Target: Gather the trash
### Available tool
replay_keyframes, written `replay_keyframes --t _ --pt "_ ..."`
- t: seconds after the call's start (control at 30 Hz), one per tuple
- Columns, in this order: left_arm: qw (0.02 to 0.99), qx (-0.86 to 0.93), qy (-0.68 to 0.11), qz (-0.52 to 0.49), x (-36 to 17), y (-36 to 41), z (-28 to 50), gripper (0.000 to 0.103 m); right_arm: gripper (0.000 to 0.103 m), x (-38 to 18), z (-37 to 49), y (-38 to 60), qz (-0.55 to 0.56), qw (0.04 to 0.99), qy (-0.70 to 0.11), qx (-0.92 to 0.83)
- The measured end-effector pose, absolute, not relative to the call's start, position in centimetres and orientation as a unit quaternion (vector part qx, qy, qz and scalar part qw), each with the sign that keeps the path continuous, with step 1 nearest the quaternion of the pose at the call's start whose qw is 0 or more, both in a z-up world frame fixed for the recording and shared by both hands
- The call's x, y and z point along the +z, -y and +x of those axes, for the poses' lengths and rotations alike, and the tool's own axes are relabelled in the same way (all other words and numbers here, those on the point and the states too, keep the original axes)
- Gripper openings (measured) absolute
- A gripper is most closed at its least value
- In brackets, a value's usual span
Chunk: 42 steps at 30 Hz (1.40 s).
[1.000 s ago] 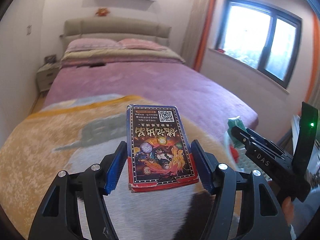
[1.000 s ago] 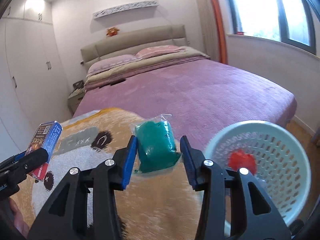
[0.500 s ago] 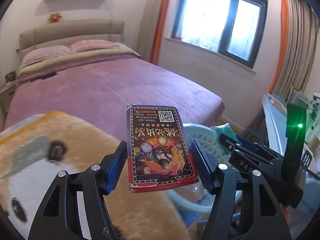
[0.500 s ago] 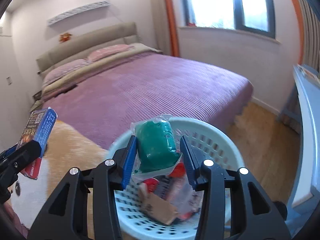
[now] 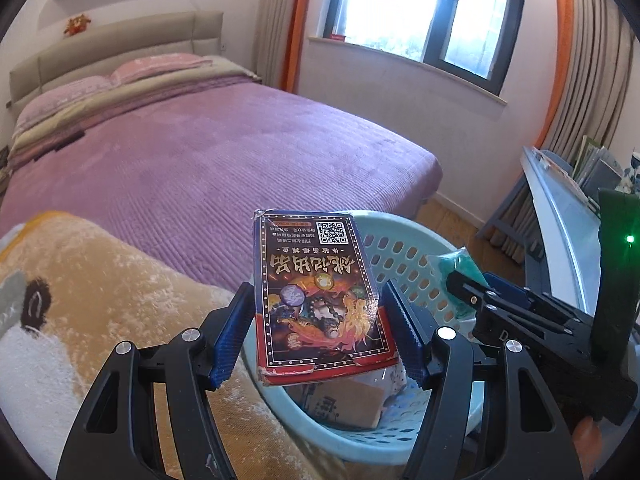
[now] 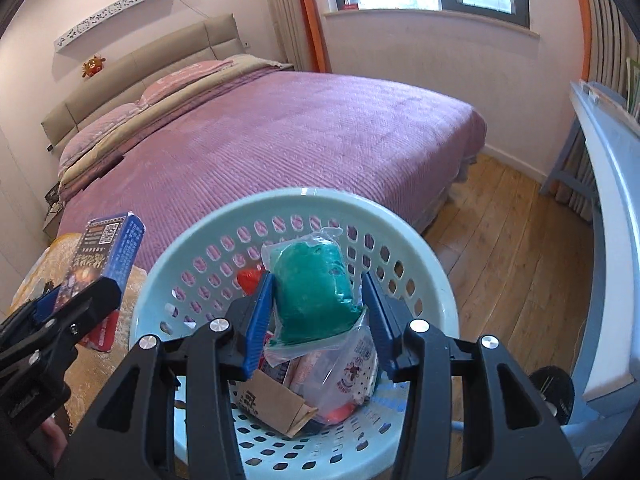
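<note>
My left gripper (image 5: 318, 320) is shut on a blue and red card box (image 5: 316, 300) with a QR code, holding it over the near left rim of a pale green perforated basket (image 5: 404, 236). In the right wrist view my right gripper (image 6: 318, 292) hangs over the basket (image 6: 224, 224) with a green lump in a clear plastic bag (image 6: 312, 284) between its blue pads. Its jaws are opening, and the pads still touch the bag. The card box (image 6: 108, 252) shows at the left there. The right gripper (image 5: 472, 292) appears at the right of the left wrist view.
Inside the basket lie a brown cardboard piece (image 6: 276, 404), a printed plastic bag (image 6: 356, 364) and a red scrap (image 6: 250, 280). A purple bed (image 6: 300, 132) lies behind, a fluffy tan blanket (image 5: 100, 320) at left, wooden floor (image 6: 512, 232) and a white desk (image 6: 612, 184) at right.
Both grippers swung right from over the blanket to over the basket, dipping a little, each still carrying its item. The basket's contents came into view.
</note>
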<state>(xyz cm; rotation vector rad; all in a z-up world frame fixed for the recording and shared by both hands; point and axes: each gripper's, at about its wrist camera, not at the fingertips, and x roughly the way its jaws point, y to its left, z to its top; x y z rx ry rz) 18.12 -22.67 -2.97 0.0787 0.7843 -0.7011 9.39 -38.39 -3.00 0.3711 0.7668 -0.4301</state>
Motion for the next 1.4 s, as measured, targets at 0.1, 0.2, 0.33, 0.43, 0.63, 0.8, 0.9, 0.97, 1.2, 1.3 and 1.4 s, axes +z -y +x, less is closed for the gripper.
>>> replay_keyframes --t 0.1,0.2,0.33,0.43,0.63,0.8,0.9,0.97,1.2,1.3,1.4 --pt "0.862 -0.337 -0.379 0.020 -3.1 22.3 18.0 0.074 0.045 -2.8 9.6 38.4 0.184 0.887 -0.371 -0.203" --pt "0.865 -0.338 -0.372 0.016 -2.8 21.4 17.7 0.079 0.049 -2.5 9.3 38.7 0.189 0.889 -0.366 -0.201" --pt "0.867 -0.338 -0.365 0.004 -2.0 19.7 17.0 0.082 0.050 -1.8 8.5 38.2 0.188 0.892 -0.360 -0.197" --pt "0.873 -0.335 -0.354 -0.002 -1.3 17.8 15.9 0.082 0.050 -1.5 7.7 37.6 0.184 0.895 -0.358 -0.192" --pt "0.884 -0.325 -0.336 -0.008 -0.1 14.9 13.6 0.084 0.050 -0.1 6.4 35.5 0.175 0.904 -0.350 -0.172" --pt "0.896 -0.298 -0.327 -0.025 0.5 12.0 11.5 0.085 0.050 1.5 5.0 33.2 0.153 0.917 -0.335 -0.155" --pt "0.915 -0.262 -0.305 -0.025 0.9 10.2 9.9 0.088 0.055 2.6 3.9 32.0 0.146 0.926 -0.318 -0.140" --pt "0.931 -0.234 -0.279 -0.013 1.1 9.0 8.6 0.090 0.060 3.2 3.1 31.1 0.137 0.934 -0.299 -0.139" --pt "0.964 -0.158 -0.212 -0.003 0.6 5.4 4.9 0.093 0.061 4.1 0.9 27.4 0.080 0.960 -0.238 -0.124" --pt "0.976 -0.122 -0.179 0.003 0.8 4.7 3.8 0.093 0.061 4.4 -0.4 26.0 0.062 0.969 -0.204 -0.124" --pt "0.984 -0.099 -0.147 0.013 1.0 4.2 2.8 0.095 0.061 4.6 -1.2 25.1 0.051 0.975 -0.177 -0.125"
